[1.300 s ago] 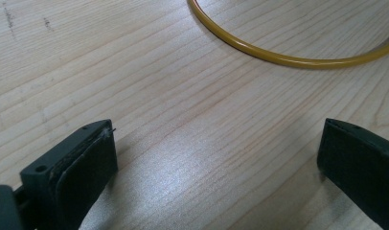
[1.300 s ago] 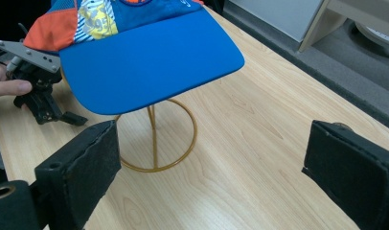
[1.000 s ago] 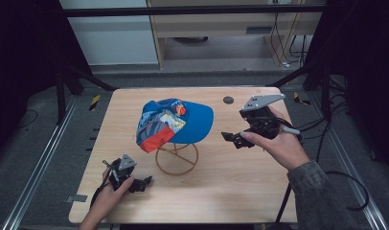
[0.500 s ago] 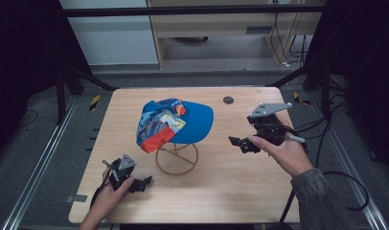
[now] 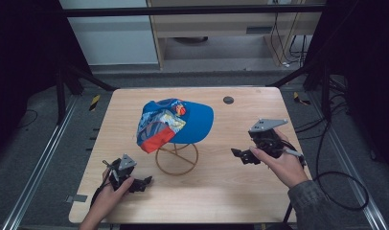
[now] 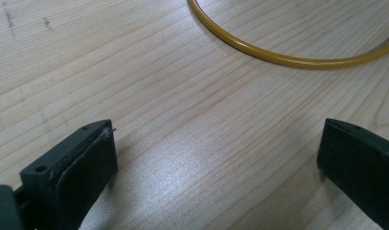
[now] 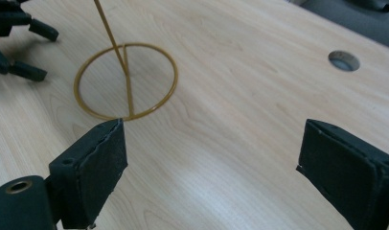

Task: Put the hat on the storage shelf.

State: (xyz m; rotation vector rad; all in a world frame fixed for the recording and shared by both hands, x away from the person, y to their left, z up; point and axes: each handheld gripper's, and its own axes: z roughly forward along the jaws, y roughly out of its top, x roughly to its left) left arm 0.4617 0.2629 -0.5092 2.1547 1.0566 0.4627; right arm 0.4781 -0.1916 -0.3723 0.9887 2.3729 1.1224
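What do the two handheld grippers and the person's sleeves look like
Both the left gripper and right gripper are black, each with two blocky jaws faced with flat dark pads. Each carries a grey three-cornered plate on top, and a thin black cable trails from the right one. The right forearm wears a dark grey-green sleeve.

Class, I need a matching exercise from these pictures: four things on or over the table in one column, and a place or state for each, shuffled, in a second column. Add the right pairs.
Things:
1. cap
2. wire stand
3. left gripper
4. round hole

Places or states:
A. yellow ring base flat on the table
B. far part of the tabletop, right of the cap
C. perched on top of the stand
D. near left corner, fingers open

Pairs: 1-C, 2-A, 3-D, 4-B
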